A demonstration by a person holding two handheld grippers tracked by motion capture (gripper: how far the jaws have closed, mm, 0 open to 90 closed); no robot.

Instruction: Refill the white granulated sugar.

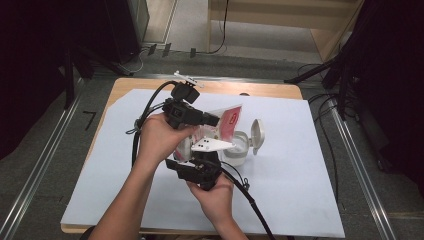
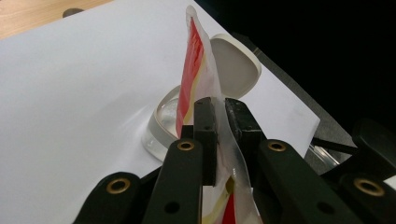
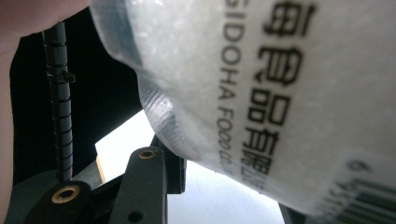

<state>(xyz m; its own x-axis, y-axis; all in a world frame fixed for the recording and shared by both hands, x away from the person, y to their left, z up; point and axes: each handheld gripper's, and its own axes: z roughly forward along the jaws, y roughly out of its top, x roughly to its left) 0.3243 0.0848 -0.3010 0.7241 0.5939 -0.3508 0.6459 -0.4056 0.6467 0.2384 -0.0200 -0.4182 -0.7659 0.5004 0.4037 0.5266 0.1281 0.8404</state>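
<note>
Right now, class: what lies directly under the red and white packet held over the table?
Under the packet stands a clear round container, its white hinged lid flipped open. The packet and the left gripper's fingers cover part of its mouth, so its contents cannot be seen.

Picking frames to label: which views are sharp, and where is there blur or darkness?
High view: evenly lit, sharp, dark at both sides. Left gripper view: pouch edge crisp, container softer, upper right black. Right gripper view: pouch fills it close, print readable but soft.
</note>
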